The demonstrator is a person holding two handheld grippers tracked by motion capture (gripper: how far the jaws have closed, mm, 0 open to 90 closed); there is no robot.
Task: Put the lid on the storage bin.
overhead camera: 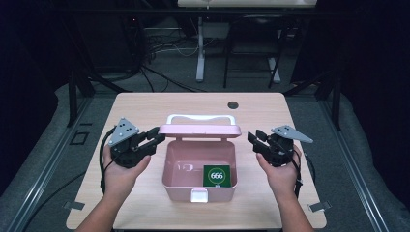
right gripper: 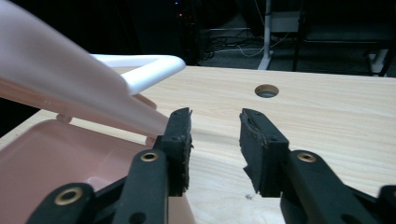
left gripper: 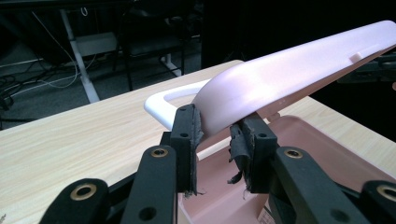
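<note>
The pink storage box [overhead camera: 199, 169] sits open at the middle of the wooden table [overhead camera: 145, 106], its lid [overhead camera: 200, 130] raised with the white handle [overhead camera: 200, 118] behind it and a green card marked 666 [overhead camera: 216, 175] lying inside at the front right. My left gripper [overhead camera: 157, 137] is clamped on the lid's left corner, the edge pinched between its pads [left gripper: 191, 128]. My right gripper [overhead camera: 252, 140] is released, just beside the lid's right end, nothing between its jaws.

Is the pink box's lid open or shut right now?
Open. The lid stands raised at the back of the box, and the green card inside shows.
</note>
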